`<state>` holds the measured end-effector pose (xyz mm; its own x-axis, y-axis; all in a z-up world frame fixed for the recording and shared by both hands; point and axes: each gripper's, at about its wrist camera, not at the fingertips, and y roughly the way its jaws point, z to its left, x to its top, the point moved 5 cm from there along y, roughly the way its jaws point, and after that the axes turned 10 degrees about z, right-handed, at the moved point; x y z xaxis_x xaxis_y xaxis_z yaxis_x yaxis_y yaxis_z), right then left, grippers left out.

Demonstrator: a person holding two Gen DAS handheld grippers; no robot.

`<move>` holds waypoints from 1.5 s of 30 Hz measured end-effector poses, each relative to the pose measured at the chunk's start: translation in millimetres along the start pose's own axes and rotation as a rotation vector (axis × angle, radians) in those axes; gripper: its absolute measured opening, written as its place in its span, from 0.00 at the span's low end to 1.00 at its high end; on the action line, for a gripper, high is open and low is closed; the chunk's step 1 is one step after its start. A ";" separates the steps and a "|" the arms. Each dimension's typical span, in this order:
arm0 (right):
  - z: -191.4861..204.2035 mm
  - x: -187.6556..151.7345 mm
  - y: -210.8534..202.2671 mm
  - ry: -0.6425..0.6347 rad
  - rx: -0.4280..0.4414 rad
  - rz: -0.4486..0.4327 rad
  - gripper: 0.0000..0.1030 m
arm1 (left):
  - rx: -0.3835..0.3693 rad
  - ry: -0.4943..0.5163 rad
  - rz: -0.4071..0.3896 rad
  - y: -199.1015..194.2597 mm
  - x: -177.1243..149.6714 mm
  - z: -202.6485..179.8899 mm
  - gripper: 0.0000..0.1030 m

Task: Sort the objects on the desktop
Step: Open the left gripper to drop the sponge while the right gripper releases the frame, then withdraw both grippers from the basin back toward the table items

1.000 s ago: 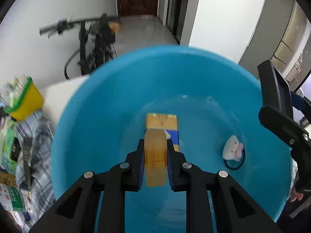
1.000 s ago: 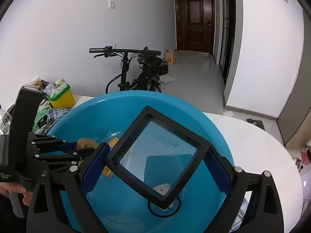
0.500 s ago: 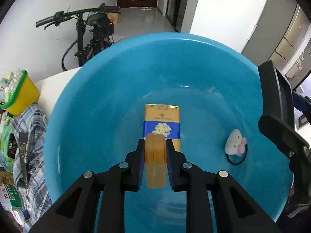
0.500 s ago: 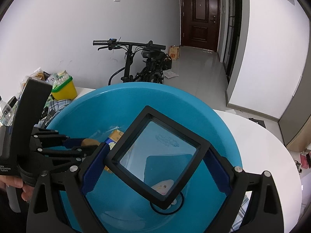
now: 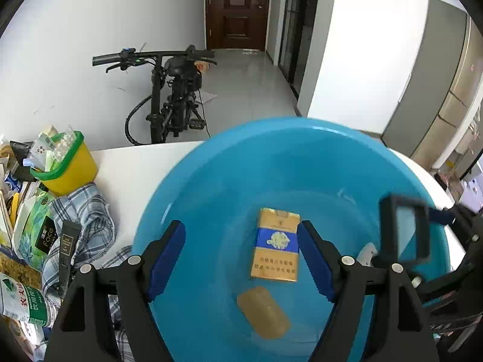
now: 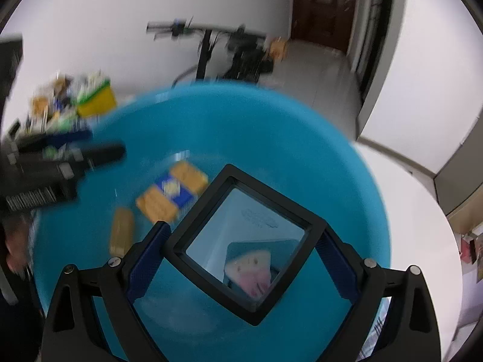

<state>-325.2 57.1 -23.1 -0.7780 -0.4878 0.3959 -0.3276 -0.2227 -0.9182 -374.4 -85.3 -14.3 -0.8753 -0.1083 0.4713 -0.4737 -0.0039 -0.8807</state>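
The left gripper (image 5: 241, 259) hangs wide open over the blue basin (image 5: 211, 187); the right gripper (image 6: 241, 259) grips a black square frame (image 6: 246, 253), probably to drop next.

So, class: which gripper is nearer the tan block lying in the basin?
Left. The left gripper hangs open right above the tan block; the right gripper, holding the black frame, sits further off across the basin.

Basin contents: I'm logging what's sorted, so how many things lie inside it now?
3: a gold-and-blue box mid-floor of the basin, a tan bar nearer the camera, a white-and-pink toy behind the black frame the right gripper holds. More may be hidden.
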 end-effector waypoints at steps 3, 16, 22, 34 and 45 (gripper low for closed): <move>-3.1 -5.4 8.3 0.014 0.038 0.048 0.92 | 0.007 0.001 -0.006 -3.5 0.9 0.2 0.80; -6.1 -12.3 27.9 0.010 0.012 0.171 0.92 | 0.079 0.058 -0.012 -1.2 -2.0 -11.1 0.80; -6.8 -11.0 29.0 -0.001 -0.049 0.177 0.92 | 0.075 0.067 -0.012 -0.9 -2.8 -14.2 0.80; -5.2 -8.6 23.2 0.005 -0.042 0.170 0.92 | 0.060 0.069 -0.023 -4.9 -2.2 -13.5 0.80; -5.5 -6.6 0.7 -0.001 -0.026 0.107 0.92 | 0.043 0.073 -0.044 -13.1 -2.1 -17.2 0.80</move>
<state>-323.2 64.8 -26.5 -0.8085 -0.5087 0.2959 -0.2569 -0.1473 -0.9552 -368.0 -68.0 -2.9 -0.8593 -0.0344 0.5103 -0.5085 -0.0496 -0.8596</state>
